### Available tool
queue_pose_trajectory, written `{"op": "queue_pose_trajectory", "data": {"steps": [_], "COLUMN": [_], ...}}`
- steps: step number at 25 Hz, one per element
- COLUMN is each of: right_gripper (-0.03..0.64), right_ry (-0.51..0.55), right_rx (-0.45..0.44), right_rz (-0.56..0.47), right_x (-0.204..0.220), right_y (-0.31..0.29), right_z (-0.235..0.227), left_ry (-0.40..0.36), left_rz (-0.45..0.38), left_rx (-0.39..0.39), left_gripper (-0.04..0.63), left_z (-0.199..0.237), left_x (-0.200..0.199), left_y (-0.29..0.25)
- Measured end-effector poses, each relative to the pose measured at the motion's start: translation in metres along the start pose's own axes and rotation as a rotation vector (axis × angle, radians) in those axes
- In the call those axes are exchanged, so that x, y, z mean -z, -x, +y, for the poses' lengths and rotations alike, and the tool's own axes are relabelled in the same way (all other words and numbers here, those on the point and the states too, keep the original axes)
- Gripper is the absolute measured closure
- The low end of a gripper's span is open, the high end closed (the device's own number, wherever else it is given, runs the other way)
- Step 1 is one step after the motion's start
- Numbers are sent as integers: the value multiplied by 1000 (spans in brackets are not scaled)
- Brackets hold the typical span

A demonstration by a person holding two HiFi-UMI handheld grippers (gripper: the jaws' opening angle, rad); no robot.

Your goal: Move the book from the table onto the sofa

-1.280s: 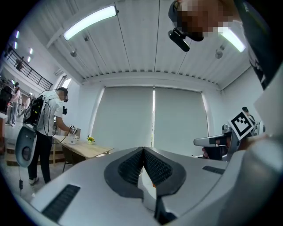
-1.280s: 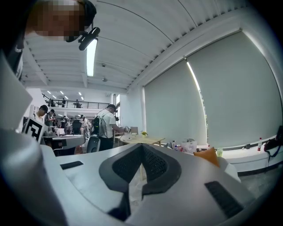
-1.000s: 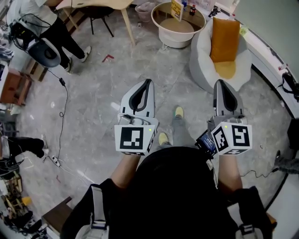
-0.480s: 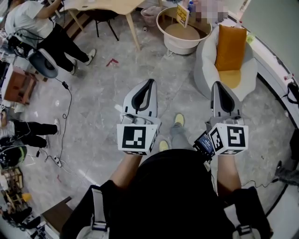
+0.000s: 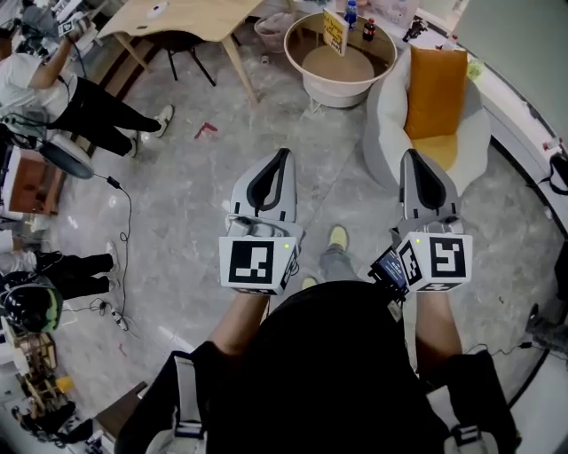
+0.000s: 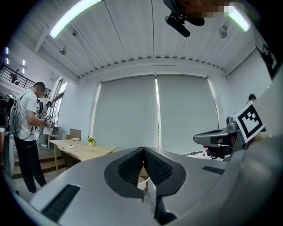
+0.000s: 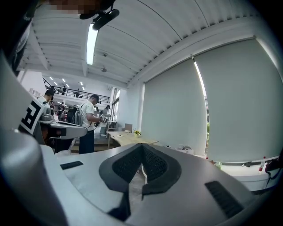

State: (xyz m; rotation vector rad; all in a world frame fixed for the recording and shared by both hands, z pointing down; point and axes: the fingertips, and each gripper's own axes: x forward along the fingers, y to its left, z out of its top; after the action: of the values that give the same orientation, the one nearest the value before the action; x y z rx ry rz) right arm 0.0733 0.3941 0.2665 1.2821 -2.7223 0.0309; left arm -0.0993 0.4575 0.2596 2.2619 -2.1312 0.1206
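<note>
Both grippers are held level in front of the person, side by side over the grey floor. My left gripper [image 5: 282,160] is shut with nothing in it; its ribbed pads [image 6: 152,165] meet. My right gripper [image 5: 414,160] is also shut and empty, pads [image 7: 152,164] together. Ahead of it stands a white sofa chair [image 5: 390,106] with an orange cushion [image 5: 435,84]. Left of the sofa is a round table [image 5: 306,62] on which a yellow book-like thing [image 5: 335,30] stands upright beside small bottles [image 5: 367,28]. Neither gripper is near the table or sofa.
A wooden desk [image 5: 177,13] with a chair stands at the back left. A person [image 5: 62,84] stands at the far left, and a cable [image 5: 120,230] trails on the floor there. A curved white ledge [image 5: 524,120] runs along the right. The wearer's shoes [image 5: 338,237] show between the grippers.
The floor marks, round table and sofa have slid slightly down the head view as the person walks toward them. Both grippers stay shut and side by side.
</note>
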Motion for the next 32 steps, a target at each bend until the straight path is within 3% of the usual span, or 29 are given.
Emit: {"op": "queue_pose_trajectory", "data": {"steps": [12,22,32], "right_gripper": [606,606,606], "right_ry": [-28,-36,-54], "right_rx": [-47,-66,-70], "right_rz": [2,-27,-59], "right_x": [2,0,-6], "right_y": [-60,-83,-97], "right_z": [-45,-74,-104], "left_ry": [-18,-41,-79], "left_rz": [1,8,19], "left_rx": [-27,-73,-69], "left_gripper": [589,589,589], "left_z": [-7,-6,-14], "left_x": [-6,-9,-13], "left_y": [-75,-100,-124]}}
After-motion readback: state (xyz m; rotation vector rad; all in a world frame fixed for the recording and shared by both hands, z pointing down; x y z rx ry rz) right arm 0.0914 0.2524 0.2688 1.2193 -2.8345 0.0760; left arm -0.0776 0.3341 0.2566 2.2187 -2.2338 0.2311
